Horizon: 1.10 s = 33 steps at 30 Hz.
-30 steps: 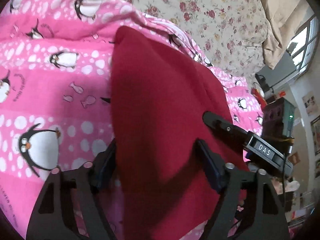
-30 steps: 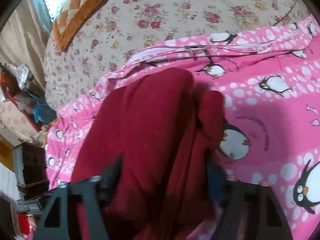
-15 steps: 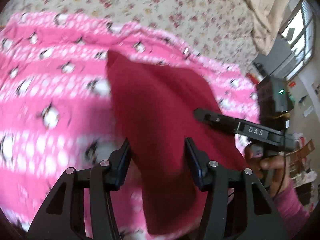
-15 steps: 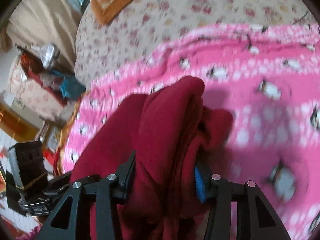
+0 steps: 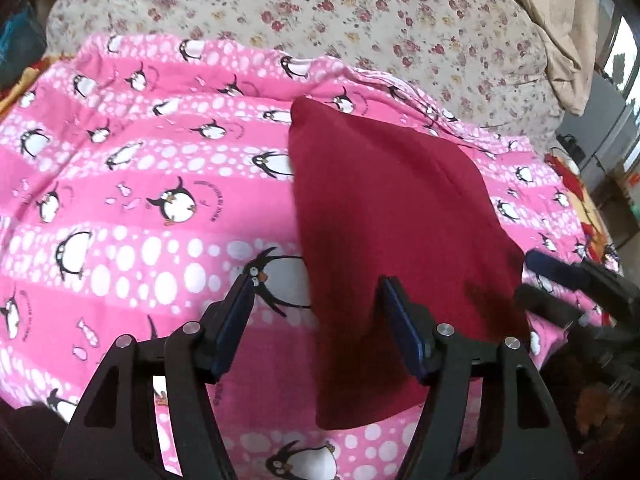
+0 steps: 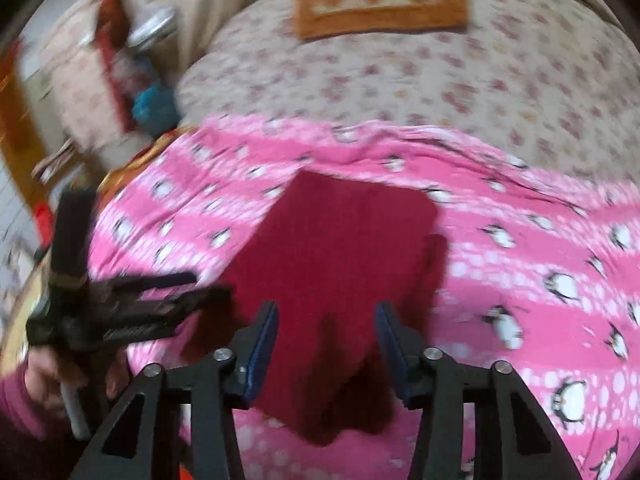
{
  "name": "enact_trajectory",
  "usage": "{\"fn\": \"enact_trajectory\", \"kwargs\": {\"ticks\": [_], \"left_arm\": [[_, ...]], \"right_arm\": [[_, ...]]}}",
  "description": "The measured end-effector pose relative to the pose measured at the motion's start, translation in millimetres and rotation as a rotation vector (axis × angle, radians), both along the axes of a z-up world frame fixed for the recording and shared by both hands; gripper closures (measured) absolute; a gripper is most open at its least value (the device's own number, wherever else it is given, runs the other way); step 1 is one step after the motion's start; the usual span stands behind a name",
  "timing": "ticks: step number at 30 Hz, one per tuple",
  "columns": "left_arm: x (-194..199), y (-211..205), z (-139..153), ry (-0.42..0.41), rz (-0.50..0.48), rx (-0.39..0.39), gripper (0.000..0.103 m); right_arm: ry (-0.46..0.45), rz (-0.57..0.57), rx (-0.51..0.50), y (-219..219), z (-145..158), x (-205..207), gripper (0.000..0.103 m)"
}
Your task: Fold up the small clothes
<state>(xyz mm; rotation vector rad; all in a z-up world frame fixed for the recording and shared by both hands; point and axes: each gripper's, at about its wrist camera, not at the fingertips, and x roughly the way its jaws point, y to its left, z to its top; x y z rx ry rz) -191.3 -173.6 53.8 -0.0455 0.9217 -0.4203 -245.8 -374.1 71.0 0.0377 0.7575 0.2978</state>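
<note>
A dark red garment [image 5: 392,216] lies folded flat on a pink penguin-print blanket [image 5: 132,200]; it also shows in the right wrist view [image 6: 340,264]. My left gripper [image 5: 316,304] is open and empty, raised above the garment's near left edge. My right gripper [image 6: 326,328] is open and empty, raised above the garment's near end. The right gripper appears at the right edge of the left wrist view [image 5: 576,280], and the left gripper at the left of the right wrist view [image 6: 132,300]. The right wrist view is blurred.
A floral bedspread [image 5: 360,12] lies beyond the blanket, with an orange patterned mat [image 6: 380,0] on it. Cluttered furniture [image 6: 120,60] stands off the bed's left side; a window and curtain [image 5: 560,40] are at the right.
Both grippers let go of the red garment, opened, and pulled back and up. The garment now lies flat on the blanket instead of hanging between the jaws.
</note>
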Motion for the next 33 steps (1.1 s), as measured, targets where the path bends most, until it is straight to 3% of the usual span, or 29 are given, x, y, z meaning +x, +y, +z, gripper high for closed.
{"fn": "enact_trajectory", "kwargs": {"ticks": [4,6,10,12,16,17,27,33], "left_arm": [[-3.7,0.8,-0.2,-0.010,0.025,0.004,0.037],[-6.5,0.4,0.4,-0.024,0.036,0.014,0.037],[-14.0,-3.3,3.9,-0.068,0.048,0.051,0.037],[-16.9,-5.2,5.9,-0.083,0.047,0.063,0.037],[-22.4,-4.9,12.6,-0.119,0.061,0.068,0.037],[-23.6,-4.7,14.9,-0.128,0.065,0.068,0.037],[-32.2,-6.0,26.9,-0.153,0.068,0.083,0.037],[-34.2,-7.5,31.0,-0.171,0.070,0.092,0.037]], "right_arm": [[0.055,-0.023,-0.149,9.3,-31.7,5.1,0.064],[0.089,-0.066,-0.201,1.9,-49.9,9.6,0.073],[0.075,-0.076,-0.175,-5.7,-54.4,3.5,0.073],[0.060,-0.091,-0.127,-9.0,-45.6,-0.5,0.071],[0.012,-0.163,0.012,-18.5,-25.3,-12.1,0.035],[0.005,-0.176,0.026,-19.0,-22.3,-13.9,0.031],[-0.011,-0.229,0.041,-12.3,-9.5,-22.1,0.030],[-0.030,-0.250,-0.012,-5.0,-6.5,-21.6,0.022]]}}
